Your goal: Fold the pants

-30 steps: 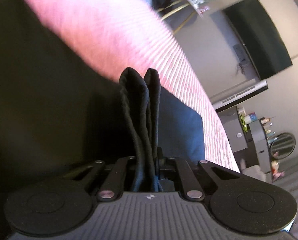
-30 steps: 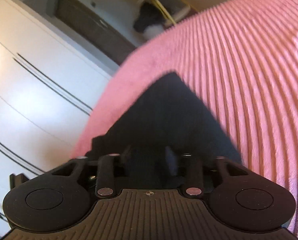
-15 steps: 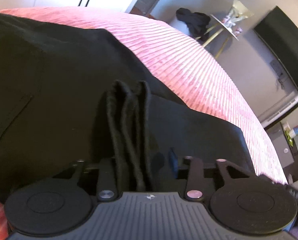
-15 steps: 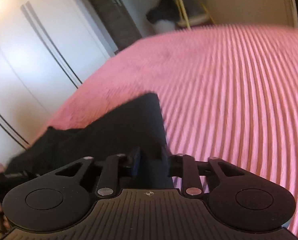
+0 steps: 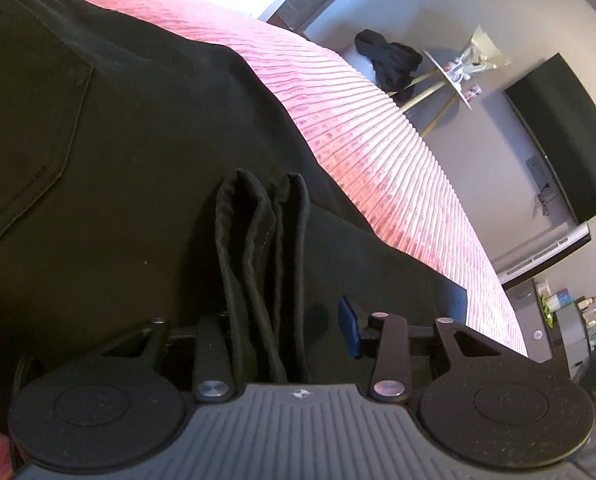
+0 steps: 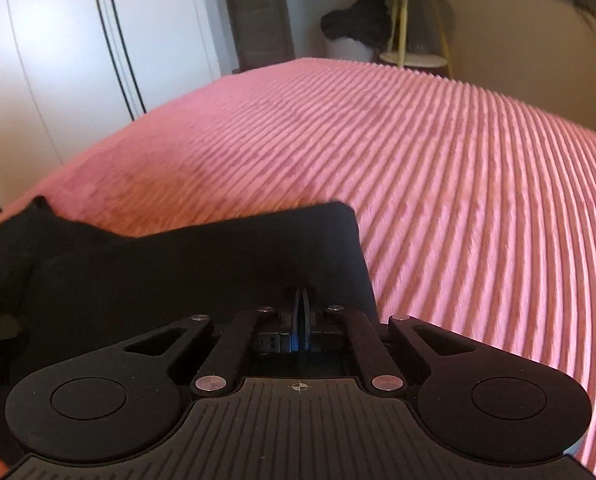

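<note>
Left wrist view: one pair of black pants (image 5: 137, 160) on one pink bed (image 5: 378, 140).
Left gripper (image 5: 289, 320) released, folds apparently loose between its jaws; right gripper (image 6: 302, 316) clenched, empty.

At the bottom centre of the frame the right gripper (image 6: 301, 322) has its blue pads pressed together with nothing between them. Black pants (image 6: 201, 276) lie across the lower left on a pink ribbed bedspread (image 6: 438, 168). A white wardrobe (image 6: 57, 40) fills the upper left; a yellow side table (image 6: 412, 24) stands at upper right.
</note>
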The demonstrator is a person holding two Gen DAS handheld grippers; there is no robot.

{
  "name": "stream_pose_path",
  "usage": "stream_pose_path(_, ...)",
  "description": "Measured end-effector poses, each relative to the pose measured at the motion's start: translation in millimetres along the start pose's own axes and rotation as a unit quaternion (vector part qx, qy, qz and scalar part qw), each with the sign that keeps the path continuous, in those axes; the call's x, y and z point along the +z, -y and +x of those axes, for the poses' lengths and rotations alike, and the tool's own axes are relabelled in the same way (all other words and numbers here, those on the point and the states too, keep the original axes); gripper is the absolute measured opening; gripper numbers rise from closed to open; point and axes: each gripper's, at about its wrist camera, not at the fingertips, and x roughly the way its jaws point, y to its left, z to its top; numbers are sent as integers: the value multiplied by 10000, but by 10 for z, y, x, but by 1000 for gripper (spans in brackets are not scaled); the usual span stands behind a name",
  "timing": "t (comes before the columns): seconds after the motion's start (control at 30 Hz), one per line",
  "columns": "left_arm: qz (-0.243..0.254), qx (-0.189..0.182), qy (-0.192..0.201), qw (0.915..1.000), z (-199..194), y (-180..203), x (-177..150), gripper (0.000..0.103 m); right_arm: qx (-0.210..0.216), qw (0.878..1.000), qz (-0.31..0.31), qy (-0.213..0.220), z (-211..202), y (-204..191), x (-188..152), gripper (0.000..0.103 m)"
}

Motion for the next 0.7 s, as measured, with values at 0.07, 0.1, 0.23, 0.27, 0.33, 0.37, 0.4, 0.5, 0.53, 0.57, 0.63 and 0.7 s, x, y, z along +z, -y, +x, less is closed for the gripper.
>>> stream_pose_path(0.07,32,-10,7,10000,5,-4,1,34,6,9999,85,-64,-148,7,-98,4)
stream_pose_path(0.1,24,-18,17,10000,3,-16,4,33,82,9993,352,-92,-242,43,-145,7)
stream_pose_path(0.23,-11,35,44,10000,3,-45,22,19,425,9921,1175,-73,-510,164,-336,19)
stream_pose_path(0.27,21,91,49,9999,2,-41,21,16,448,9922,1166,-53,-540,157,-354,22)
stream_pose_path(0.33,99,133,88,9998,-16,-16,6,13,488,9930,1072,-19,-564,117,-354,33)
stream_pose_path(0.37,159,175,125,9996,-32,2,-5,10,539,9929,1061,-19,-572,92,-345,36)
stream_pose_path(0.4,252,201,167,9993,-47,29,-16,9,627,9923,1069,0,-588,71,-343,38)
stream_pose_path(0.5,605,304,432,9968,-115,146,-48,8,892,9906,1032,51,-649,-4,-374,38)
stream_pose_path(0.53,725,313,599,9951,-154,186,-53,8,916,9910,971,50,-657,-39,-392,38)
stream_pose_path(0.57,834,299,783,9930,-193,220,-56,8,937,9914,908,54,-668,-69,-404,38)
stream_pose_path(0.63,997,422,1130,9877,-252,264,-63,8,1016,9914,820,66,-684,-106,-417,38)
stream_pose_path(0.7,945,467,1133,9880,-253,251,-50,8,1007,9916,807,120,-696,-90,-411,38)
